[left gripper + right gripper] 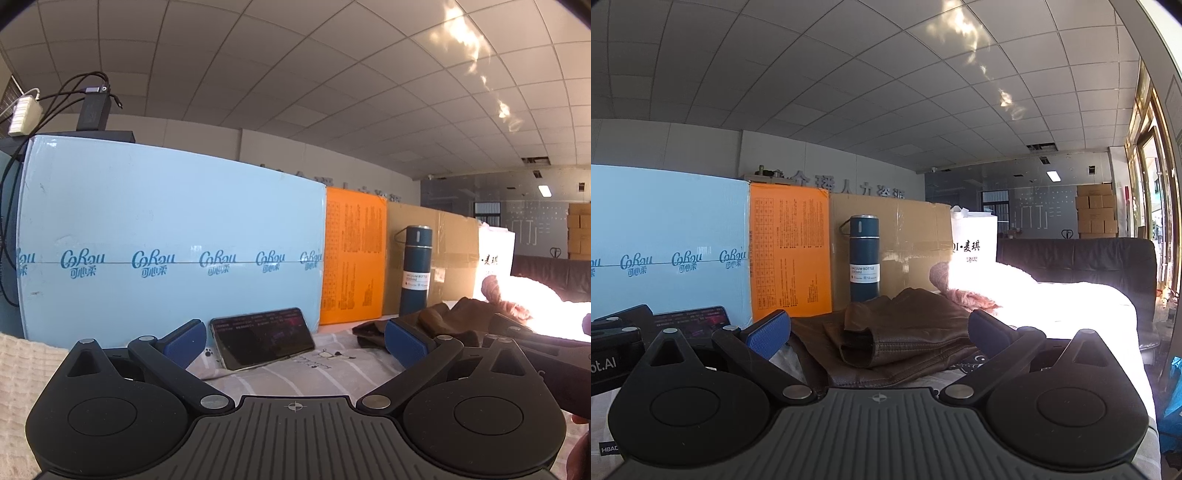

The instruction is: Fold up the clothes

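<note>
A brown leather-like garment [905,332] lies crumpled on the patterned sheet [295,373], a cuff or sleeve opening facing me in the right wrist view. My right gripper [879,332] is open just in front of it, nothing between its blue pads [768,332]. In the left wrist view the same garment [443,321] lies right of centre. My left gripper [295,338] is open, facing a phone [262,338], and the garment's edge lies just behind its right pad [406,341]. The right gripper's black body [546,354] shows at the right edge.
A phone leans against a light blue box [170,236]. Behind stand an orange box [790,254], a dark blue vacuum bottle [864,258], a cardboard box [905,240] and a white bag [975,240]. Pinkish cloth [967,297] and sunlit white bedding [1052,306] lie at right.
</note>
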Demonstrator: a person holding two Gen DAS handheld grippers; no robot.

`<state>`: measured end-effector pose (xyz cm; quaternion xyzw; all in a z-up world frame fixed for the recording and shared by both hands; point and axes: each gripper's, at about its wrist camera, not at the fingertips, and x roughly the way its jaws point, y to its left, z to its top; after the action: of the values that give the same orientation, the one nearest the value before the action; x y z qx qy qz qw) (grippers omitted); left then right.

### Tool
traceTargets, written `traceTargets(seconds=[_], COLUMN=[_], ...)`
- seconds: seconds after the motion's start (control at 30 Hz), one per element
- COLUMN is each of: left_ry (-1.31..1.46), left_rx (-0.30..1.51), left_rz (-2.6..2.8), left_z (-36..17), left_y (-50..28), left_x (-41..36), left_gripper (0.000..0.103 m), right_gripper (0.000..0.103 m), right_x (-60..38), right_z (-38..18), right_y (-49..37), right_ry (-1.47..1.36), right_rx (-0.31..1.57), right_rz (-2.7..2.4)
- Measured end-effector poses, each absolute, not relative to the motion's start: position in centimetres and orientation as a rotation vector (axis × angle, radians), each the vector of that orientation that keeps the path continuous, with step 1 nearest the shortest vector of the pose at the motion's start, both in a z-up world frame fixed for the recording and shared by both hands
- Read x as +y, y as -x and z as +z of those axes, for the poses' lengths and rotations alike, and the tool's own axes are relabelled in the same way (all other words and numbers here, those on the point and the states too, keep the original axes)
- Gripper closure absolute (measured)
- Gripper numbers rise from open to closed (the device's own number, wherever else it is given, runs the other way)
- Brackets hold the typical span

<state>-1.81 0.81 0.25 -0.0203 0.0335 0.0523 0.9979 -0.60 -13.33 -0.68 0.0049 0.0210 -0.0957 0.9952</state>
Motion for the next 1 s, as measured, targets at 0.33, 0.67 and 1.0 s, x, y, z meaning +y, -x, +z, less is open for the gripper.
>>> traceTargets(seconds=[0.33, 0.67, 1.0], left_ry=[0.035, 0.021, -0.046], left_rx=[0.077, 0.069, 0.056], left_rz=[0.119, 0.162, 0.243], left_z=[0.1, 0.0, 0.1], left_y=[1.6, 1.8, 2.3], left_x=[0.8, 0.6, -0.4], left_gripper=[0.000, 0.000, 0.000], right_gripper=[0.000, 0.000, 0.000], right_x=[-13.8, -13.9, -14.7], right_z=[-1.8, -2.2, -2.4], right_y=[2.2, 2.5, 2.6], right_ry=[-0.039, -0.041, -0.075], right_rx=[0.041, 0.022, 0.022], right_rz=[-0.184, -0.224, -0.220])
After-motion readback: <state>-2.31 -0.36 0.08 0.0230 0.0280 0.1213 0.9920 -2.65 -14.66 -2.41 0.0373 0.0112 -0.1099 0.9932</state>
